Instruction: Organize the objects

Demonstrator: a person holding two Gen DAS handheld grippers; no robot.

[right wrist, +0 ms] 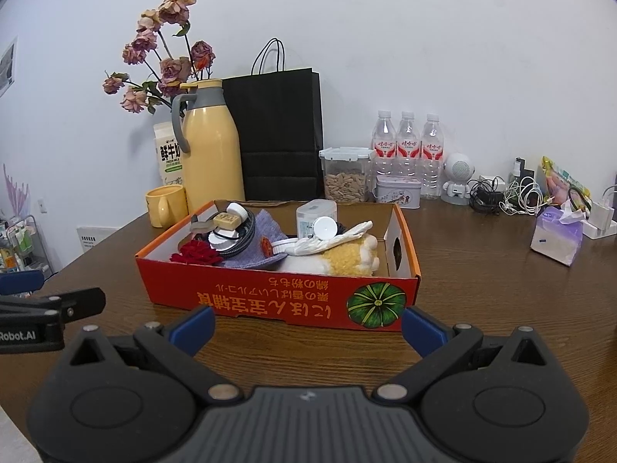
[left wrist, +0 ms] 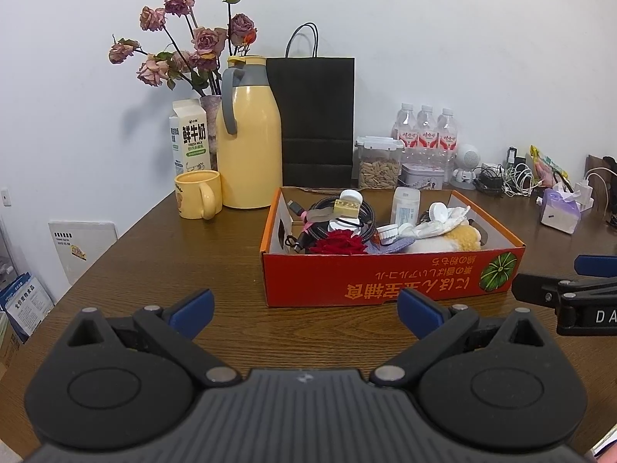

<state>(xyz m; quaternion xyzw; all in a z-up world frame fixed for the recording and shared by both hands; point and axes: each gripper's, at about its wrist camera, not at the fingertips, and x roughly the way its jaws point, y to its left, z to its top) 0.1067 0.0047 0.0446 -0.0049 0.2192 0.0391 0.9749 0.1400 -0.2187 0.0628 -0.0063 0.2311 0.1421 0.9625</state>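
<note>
Dark wooden surface (left wrist: 173, 254) carries a shallow red cardboard box (right wrist: 277, 301) at centre, heaped with a coiled cable (left wrist: 347, 216), red fabric rose (left wrist: 339, 245), white caps and a yellow plush toy (right wrist: 347, 258). At 6 o'clock, left claw (left wrist: 306, 310) and right claw (right wrist: 308, 324) both gape wide, empty.
</note>
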